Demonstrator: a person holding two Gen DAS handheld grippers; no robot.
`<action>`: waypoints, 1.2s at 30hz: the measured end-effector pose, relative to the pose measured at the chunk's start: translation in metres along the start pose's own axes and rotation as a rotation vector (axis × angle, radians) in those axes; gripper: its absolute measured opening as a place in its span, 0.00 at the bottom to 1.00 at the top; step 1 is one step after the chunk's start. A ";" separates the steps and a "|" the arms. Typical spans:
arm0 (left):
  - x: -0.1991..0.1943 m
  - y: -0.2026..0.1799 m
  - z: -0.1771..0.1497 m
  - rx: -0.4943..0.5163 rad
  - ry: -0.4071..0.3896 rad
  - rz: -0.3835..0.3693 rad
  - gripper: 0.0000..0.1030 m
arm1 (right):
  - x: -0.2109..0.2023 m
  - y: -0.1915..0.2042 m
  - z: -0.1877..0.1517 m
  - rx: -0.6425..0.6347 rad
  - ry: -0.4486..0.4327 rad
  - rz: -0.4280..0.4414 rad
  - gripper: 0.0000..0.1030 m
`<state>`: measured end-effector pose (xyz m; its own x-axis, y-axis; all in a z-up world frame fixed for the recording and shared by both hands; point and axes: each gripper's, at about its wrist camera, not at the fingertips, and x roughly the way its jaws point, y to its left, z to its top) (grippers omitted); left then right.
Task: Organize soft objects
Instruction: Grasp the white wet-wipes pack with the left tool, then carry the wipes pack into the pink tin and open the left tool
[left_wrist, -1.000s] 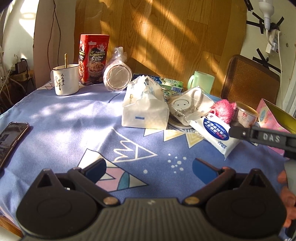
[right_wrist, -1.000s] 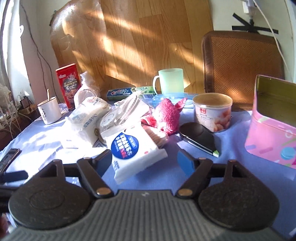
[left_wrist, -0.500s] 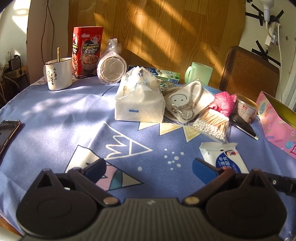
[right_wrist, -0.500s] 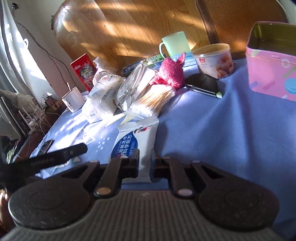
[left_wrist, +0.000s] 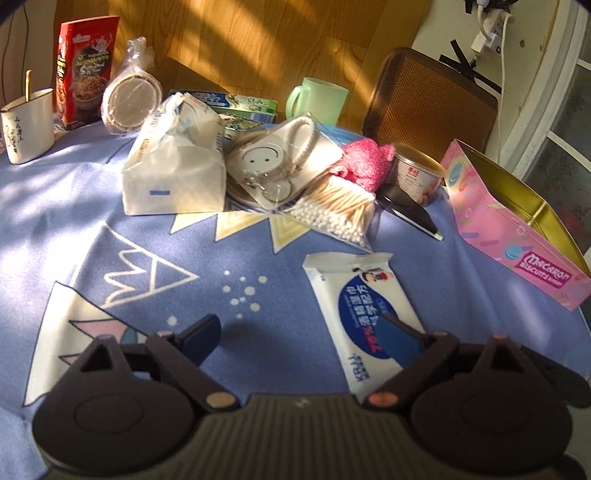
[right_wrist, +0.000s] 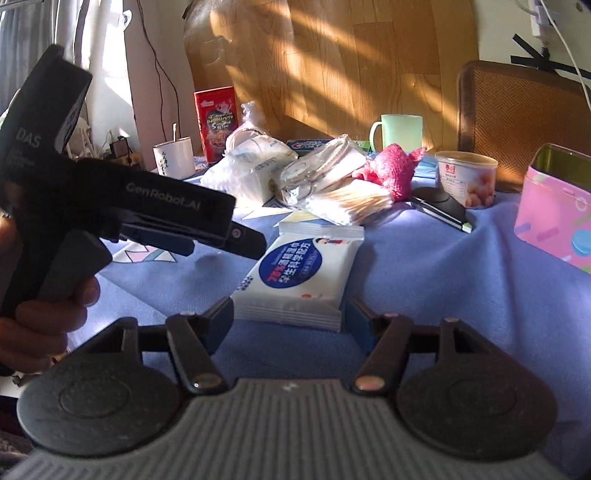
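Low sun stripes the wood-panelled wall and the blue cloth on the desk (left_wrist: 55, 206), where the clutter is bunched at the far edge, probably awaiting sorting. The wipes pack (right_wrist: 299, 273) lies flat and alone on open cloth, set apart from the heap. Right tongs (right_wrist: 291, 321) are opening, pads straddling its near end, clear of it. Left tongs (left_wrist: 299, 334) are closing on nothing, one pad hiding the pack's corner.
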<state>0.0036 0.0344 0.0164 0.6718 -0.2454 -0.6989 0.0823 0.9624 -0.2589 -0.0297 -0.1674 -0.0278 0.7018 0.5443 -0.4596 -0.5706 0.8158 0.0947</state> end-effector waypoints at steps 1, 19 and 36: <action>0.004 -0.003 0.001 0.007 0.015 -0.023 0.88 | 0.004 0.000 0.000 -0.011 0.006 -0.007 0.68; 0.011 -0.123 0.027 0.307 -0.080 -0.188 0.71 | -0.029 -0.028 0.005 0.017 -0.175 -0.289 0.39; 0.049 -0.118 0.024 0.261 0.074 -0.178 0.70 | -0.020 -0.056 -0.016 0.076 -0.107 -0.300 0.62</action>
<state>0.0443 -0.0888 0.0287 0.5754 -0.4112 -0.7070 0.3863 0.8985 -0.2082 -0.0185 -0.2269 -0.0383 0.8769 0.2915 -0.3821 -0.3009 0.9530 0.0366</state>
